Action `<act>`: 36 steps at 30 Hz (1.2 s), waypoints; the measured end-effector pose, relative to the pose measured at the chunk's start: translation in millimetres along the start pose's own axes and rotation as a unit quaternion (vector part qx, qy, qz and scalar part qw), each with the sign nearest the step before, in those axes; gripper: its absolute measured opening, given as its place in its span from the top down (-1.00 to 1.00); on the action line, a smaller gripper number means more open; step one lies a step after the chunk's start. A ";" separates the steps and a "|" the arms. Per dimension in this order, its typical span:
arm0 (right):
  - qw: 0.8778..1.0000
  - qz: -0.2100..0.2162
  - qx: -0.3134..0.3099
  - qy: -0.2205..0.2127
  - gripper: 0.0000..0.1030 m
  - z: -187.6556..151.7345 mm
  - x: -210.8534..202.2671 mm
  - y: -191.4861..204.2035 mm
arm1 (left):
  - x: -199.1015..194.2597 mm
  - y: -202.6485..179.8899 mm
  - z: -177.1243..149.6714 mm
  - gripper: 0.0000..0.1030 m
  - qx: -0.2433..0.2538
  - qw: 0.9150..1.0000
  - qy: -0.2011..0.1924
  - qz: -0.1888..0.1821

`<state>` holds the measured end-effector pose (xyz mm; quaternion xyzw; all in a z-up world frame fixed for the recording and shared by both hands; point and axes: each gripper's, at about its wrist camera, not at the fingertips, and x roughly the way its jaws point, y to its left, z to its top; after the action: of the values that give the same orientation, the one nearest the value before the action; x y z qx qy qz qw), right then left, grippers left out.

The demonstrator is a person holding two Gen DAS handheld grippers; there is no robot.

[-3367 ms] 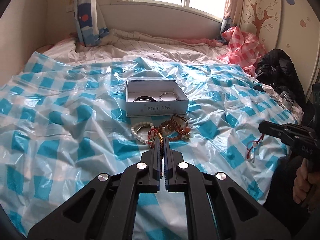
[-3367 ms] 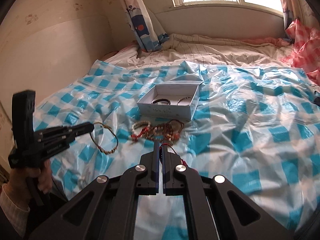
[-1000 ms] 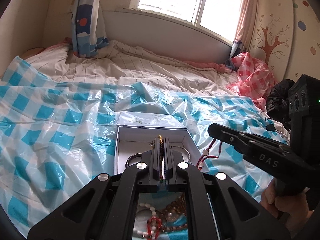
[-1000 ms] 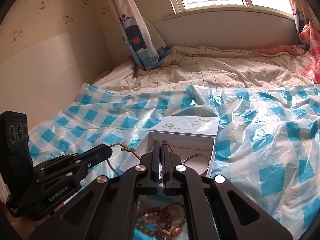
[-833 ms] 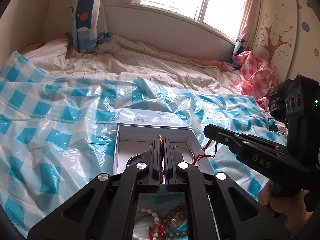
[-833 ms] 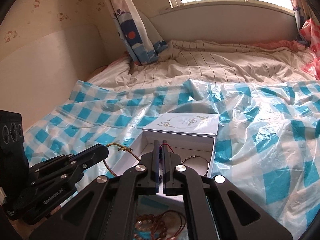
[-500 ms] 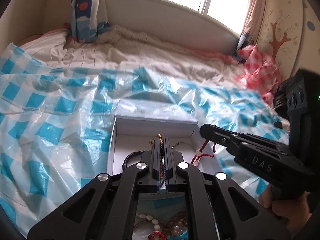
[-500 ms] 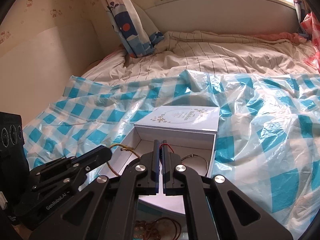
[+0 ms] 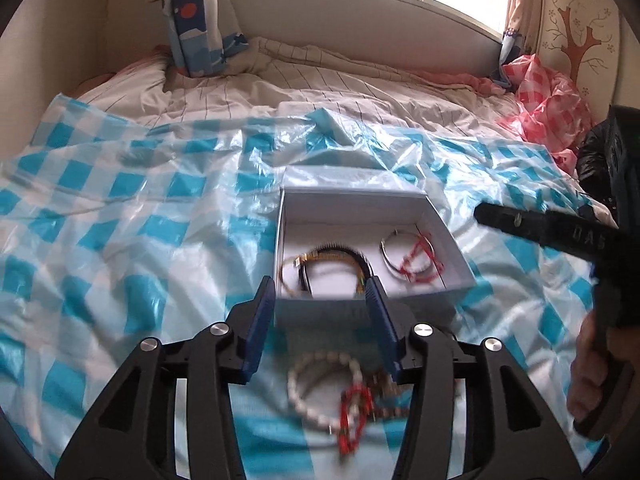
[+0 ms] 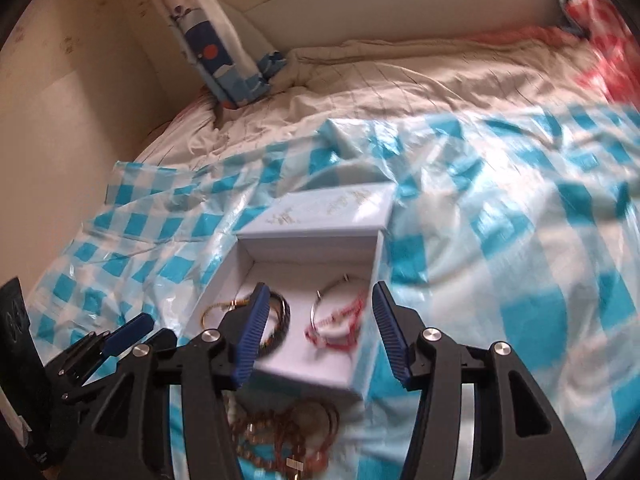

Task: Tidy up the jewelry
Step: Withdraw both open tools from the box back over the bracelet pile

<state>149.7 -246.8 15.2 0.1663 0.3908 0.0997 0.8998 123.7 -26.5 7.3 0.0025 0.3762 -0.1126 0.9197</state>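
A white box (image 9: 360,204) lies open on the checked sheet. It holds a gold and dark braided bracelet (image 9: 332,252), a silver bangle (image 9: 390,256) and a red string bracelet (image 9: 420,260). My left gripper (image 9: 320,282) hovers over the box's near wall, its jaws opening with nothing between the pads. In the right wrist view, my right gripper (image 10: 319,292) is also opening above the red string bracelet (image 10: 340,320) and holds nothing. The left gripper (image 10: 132,332) shows at the lower left of that view. A pile of bead bracelets (image 9: 332,392) lies in front of the box.
A blue and white checked plastic sheet (image 9: 140,220) covers the bed, with striped bedding (image 9: 320,80) behind it. The box lid (image 10: 332,208) lies behind the box. A red checked bag (image 9: 548,100) and a black bag (image 9: 592,160) sit at the right. A person's hand (image 9: 588,368) holds the right gripper.
Both grippers were shut on bracelets above the box. Now both stand open, tipped further down, and the braided bracelet and red string bracelet lie inside the box.
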 end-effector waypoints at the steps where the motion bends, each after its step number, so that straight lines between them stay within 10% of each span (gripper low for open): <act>1: 1.000 0.004 0.005 -0.001 -0.09 -1.6 -5.6 -0.8 | -4.6 -0.1 -4.8 0.09 0.000 1.000 0.002 -0.001; 14: 0.999 -0.005 -0.039 0.018 -0.20 -48.5 -57.8 8.7 | -27.9 -2.0 -52.2 -0.11 0.012 0.999 0.040 -0.006; 30: 0.992 -0.033 -0.079 0.098 -0.28 -74.5 -3.9 1.0 | -5.2 8.5 -56.1 -0.18 0.015 0.997 0.079 0.015; 36: 0.990 -0.043 -0.079 0.110 0.13 -78.0 24.8 4.7 | -2.9 13.7 -59.0 -0.18 0.025 0.996 0.086 0.025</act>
<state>108.8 -217.6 -49.4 0.0658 0.4850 0.1089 0.8652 83.8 -7.3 -34.1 0.0441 0.4512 -0.0984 0.8859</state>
